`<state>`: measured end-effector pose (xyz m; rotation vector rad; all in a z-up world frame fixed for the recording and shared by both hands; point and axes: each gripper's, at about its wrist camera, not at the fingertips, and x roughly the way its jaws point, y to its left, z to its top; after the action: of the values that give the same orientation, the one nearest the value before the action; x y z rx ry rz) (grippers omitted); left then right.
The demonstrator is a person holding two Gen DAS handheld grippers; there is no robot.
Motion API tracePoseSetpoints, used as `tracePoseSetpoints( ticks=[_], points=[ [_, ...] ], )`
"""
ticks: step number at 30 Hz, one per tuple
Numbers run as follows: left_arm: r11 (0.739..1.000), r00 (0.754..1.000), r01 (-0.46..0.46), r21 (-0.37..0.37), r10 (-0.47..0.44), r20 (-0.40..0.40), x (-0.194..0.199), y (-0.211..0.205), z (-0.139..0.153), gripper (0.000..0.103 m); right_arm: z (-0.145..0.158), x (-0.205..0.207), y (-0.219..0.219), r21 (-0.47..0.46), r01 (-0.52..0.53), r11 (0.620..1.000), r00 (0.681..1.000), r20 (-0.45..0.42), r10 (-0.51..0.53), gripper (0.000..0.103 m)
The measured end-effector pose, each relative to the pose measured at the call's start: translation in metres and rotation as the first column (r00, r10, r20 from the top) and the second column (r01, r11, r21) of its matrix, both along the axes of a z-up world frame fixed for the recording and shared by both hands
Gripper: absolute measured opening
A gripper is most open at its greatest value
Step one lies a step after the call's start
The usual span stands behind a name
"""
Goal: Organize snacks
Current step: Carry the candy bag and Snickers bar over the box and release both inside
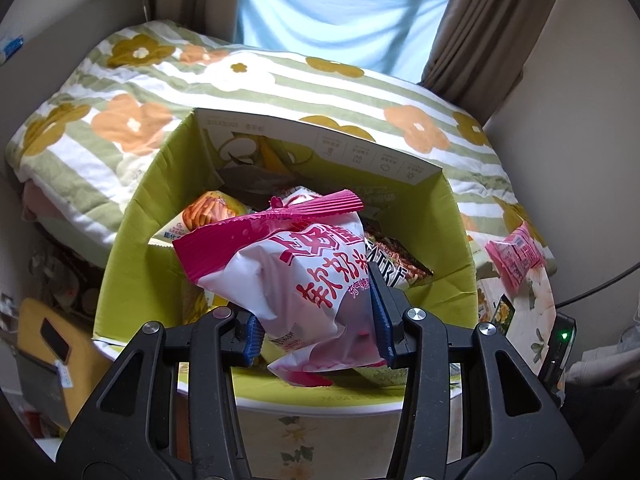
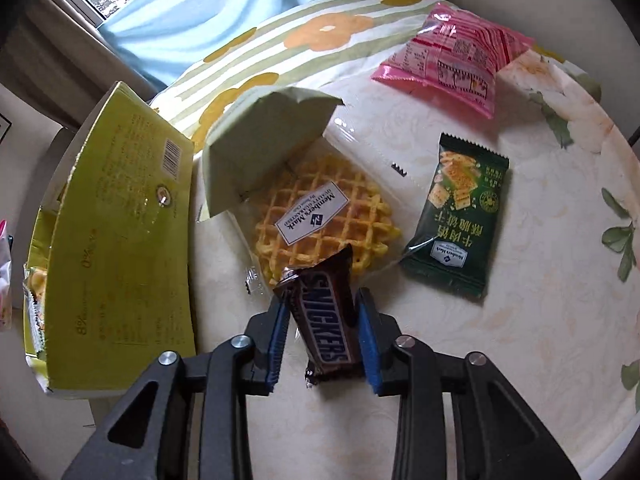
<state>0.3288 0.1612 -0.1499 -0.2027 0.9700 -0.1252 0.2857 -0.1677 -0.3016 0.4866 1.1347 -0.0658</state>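
The left tool (image 1: 316, 316) pinches a white and pink crinkle-edged snack bag (image 1: 288, 272) between its blue pads, holding it over the open yellow-green cardboard box (image 1: 132, 240). Other packets lie inside the box, though the bag hides most of them. The right tool (image 2: 322, 338) is pressed onto a brown Snickers bar (image 2: 326, 320) just above the cream floral tabletop (image 2: 500, 340). Just beyond lie a clear-wrapped yellow waffle (image 2: 320, 216) and a dark green cracker packet (image 2: 456, 220); farther off rests a pink printed packet (image 2: 452, 56).
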Motion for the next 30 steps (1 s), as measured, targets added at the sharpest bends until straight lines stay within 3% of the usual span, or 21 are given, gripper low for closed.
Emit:
tracePoseSetpoints(
  ticks=[4,9,15,18,24,30],
  points=[
    [1.0,1.0,-0.01,-0.006,0.01,0.01,-0.002,0.005,0.004,0.04,0.013,-0.004,0.003,-0.021,-0.028,0.999,0.999,0.027,0.029,0.028],
    [0.999,0.999,-0.026,-0.02,0.027,0.034,-0.003,0.012,0.014,0.04,0.064,-0.011,0.013,-0.084,-0.087,0.993,0.988,0.118,0.097,0.028],
    [0.998,0.996,-0.051,-0.026,0.053,0.075,-0.003,0.027,0.03,0.04,0.141,0.001,0.038,-0.124,-0.177,0.976,0.944,0.258,0.204,0.028],
    [0.998,0.994,-0.061,-0.029,0.064,0.084,-0.002,0.038,0.036,0.04,0.165,0.016,0.06,-0.131,-0.222,0.966,0.923,0.293,0.252,0.028],
    [0.998,0.994,-0.058,-0.019,0.059,0.093,0.002,0.063,0.043,0.04,0.186,0.046,0.111,-0.094,-0.303,0.948,0.894,0.316,0.317,0.028],
    [0.998,0.995,-0.064,-0.001,0.064,0.072,0.005,0.086,0.035,0.04,0.187,0.065,0.161,-0.067,-0.392,0.917,0.865,0.312,0.393,0.028]
  ],
)
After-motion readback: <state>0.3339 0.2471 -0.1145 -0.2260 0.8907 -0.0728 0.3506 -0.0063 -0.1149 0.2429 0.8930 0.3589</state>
